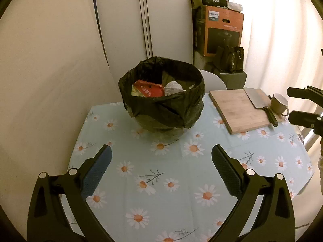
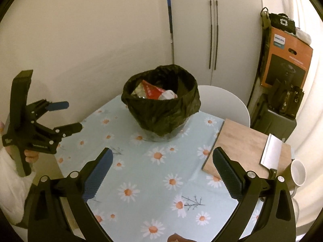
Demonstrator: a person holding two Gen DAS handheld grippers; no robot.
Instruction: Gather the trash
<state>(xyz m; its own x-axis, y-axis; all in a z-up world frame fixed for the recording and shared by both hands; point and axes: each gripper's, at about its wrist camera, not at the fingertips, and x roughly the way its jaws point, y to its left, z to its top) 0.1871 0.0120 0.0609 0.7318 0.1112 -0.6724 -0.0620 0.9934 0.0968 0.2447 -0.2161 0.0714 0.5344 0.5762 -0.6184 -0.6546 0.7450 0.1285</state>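
Trash sits inside a small bin lined with a black bag (image 1: 161, 98), toward the far side of the table (image 1: 171, 181) near the wall: a red wrapper (image 1: 148, 88) on the left of the opening and a crumpled white paper (image 1: 173, 87) just beside it on the right. The bin stands on a pale blue tablecloth printed with daisies, and the bag's rim is folded loosely outward over the bin's edge.

Working from the left, the left gripper (image 1: 161, 157) hovers over the near part of the cloth with its jaws spread wide and nothing between them; the blue pads (image 1: 99, 169) face each other across bare cloth. From the other camera it shows off the table's left edge (image 2: 69, 117), gripped by a hand in a white sleeve (image 2: 30, 158).

The right gripper (image 2: 162, 159) hangs over the near middle of the table, jaws equally wide and empty. Behind the bin a white chair back (image 2: 222, 102) rises past the table's far edge.

Further right, a wooden cutting board (image 1: 240, 111) lies flat on the cloth, well apart from the bin. A cleaver (image 1: 257, 98) rests on the board's right part, blade away, dark handle toward the near edge. A cup (image 1: 279, 102) stands just beside the handle, at the board's right side. Against the far right wall an orange box (image 1: 220, 32) is stacked on dark bags.
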